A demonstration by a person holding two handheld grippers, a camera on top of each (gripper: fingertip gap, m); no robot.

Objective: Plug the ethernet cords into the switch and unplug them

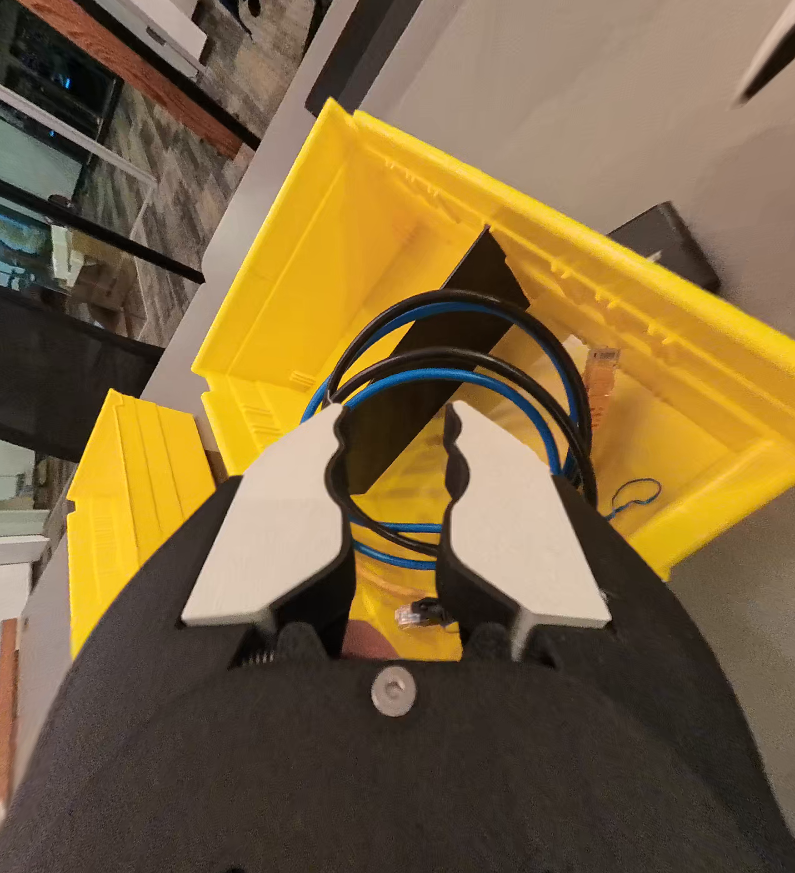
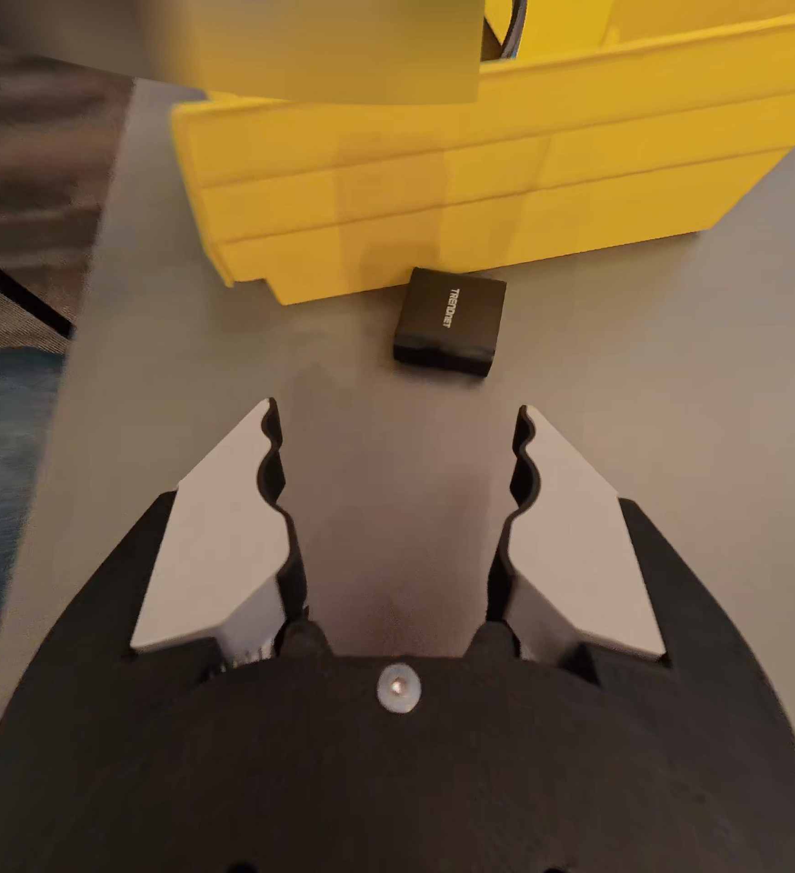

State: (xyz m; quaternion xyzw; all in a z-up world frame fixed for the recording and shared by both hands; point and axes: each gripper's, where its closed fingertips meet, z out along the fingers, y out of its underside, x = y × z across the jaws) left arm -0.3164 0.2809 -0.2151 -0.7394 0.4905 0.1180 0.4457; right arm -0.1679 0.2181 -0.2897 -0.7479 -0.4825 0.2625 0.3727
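Observation:
In the left wrist view, coiled blue and black ethernet cords lie inside a yellow bin, draped over its black divider. An orange cord's plug rests at the bin's right side. A black cord's clear plug lies near my palm. My left gripper is open just above the coil and holds nothing. The black switch sits on the grey table against the bin's outer wall. My right gripper is open and empty, a short way in front of the switch.
A second yellow bin stands left of the first. A thin blue tie lies in the bin's right corner. The switch also shows beyond the bin. The table's left edge drops to carpeted floor.

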